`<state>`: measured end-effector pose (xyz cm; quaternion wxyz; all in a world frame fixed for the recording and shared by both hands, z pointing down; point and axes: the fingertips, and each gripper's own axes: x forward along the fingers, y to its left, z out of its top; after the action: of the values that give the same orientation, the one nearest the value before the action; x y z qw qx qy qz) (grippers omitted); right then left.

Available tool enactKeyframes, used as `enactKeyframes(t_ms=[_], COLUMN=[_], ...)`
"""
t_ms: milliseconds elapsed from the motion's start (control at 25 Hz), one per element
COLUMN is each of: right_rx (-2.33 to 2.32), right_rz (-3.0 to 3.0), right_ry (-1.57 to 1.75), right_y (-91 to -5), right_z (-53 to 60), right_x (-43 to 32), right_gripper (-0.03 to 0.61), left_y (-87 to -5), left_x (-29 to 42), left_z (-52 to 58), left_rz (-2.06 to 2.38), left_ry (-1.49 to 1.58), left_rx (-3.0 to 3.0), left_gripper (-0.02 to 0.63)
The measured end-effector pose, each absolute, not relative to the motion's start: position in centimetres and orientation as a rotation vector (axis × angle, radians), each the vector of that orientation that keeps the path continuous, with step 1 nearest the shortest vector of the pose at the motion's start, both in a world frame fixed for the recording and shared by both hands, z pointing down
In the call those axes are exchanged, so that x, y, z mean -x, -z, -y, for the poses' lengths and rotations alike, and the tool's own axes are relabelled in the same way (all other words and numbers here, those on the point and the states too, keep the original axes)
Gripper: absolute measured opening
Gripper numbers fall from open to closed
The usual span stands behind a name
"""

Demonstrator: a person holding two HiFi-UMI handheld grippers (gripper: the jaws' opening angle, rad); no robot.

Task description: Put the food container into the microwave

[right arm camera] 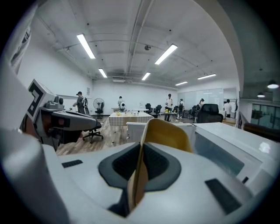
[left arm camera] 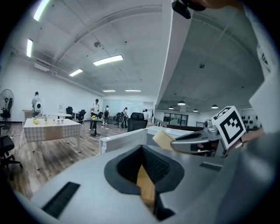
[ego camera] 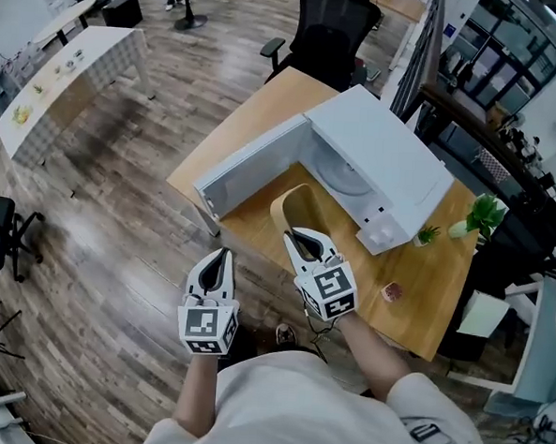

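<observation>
A white microwave (ego camera: 394,167) stands on a wooden desk (ego camera: 257,112), its door (ego camera: 253,163) swung open to the left. My right gripper (ego camera: 301,237) is shut on the wall of a tan paper food container (ego camera: 296,208), which hangs just in front of the microwave's open cavity. In the right gripper view the container (right arm camera: 168,133) rises from between the jaws, with the microwave (right arm camera: 227,144) to the right. My left gripper (ego camera: 221,257) hangs to the left, near the desk's front edge, shut and holding nothing. It sees the container (left arm camera: 162,139) off to its right.
At the desk's right end are a leafy potted plant (ego camera: 480,217), a small plant (ego camera: 427,235) and a pinkish item (ego camera: 392,292). A black office chair (ego camera: 332,32) stands behind the desk. A white table (ego camera: 70,82) is far left on the wooden floor.
</observation>
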<state>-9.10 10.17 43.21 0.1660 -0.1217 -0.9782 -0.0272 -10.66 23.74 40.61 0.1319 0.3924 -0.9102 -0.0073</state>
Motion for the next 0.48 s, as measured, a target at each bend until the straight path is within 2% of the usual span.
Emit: enactKeyframes(t_ms=[240,480], right_rx=[0.210,0.034], right_rz=[2.772,2.720], right_ry=[0.089,0.136], right_y=[-43.1,-44.1], right_z=[-11.0,-10.7], right_x=[10.6,8.7], right_gripper=[0.028,0.028], left_y=[-40.7,-41.6], left_x=[14.4,15.1], left_z=[-23.9,-22.2], left_rz=[2.559,2.419], left_ry=[0.029,-0.001], left_rx=[-1.278,-1.501], left_gripper=[0.012,0.011])
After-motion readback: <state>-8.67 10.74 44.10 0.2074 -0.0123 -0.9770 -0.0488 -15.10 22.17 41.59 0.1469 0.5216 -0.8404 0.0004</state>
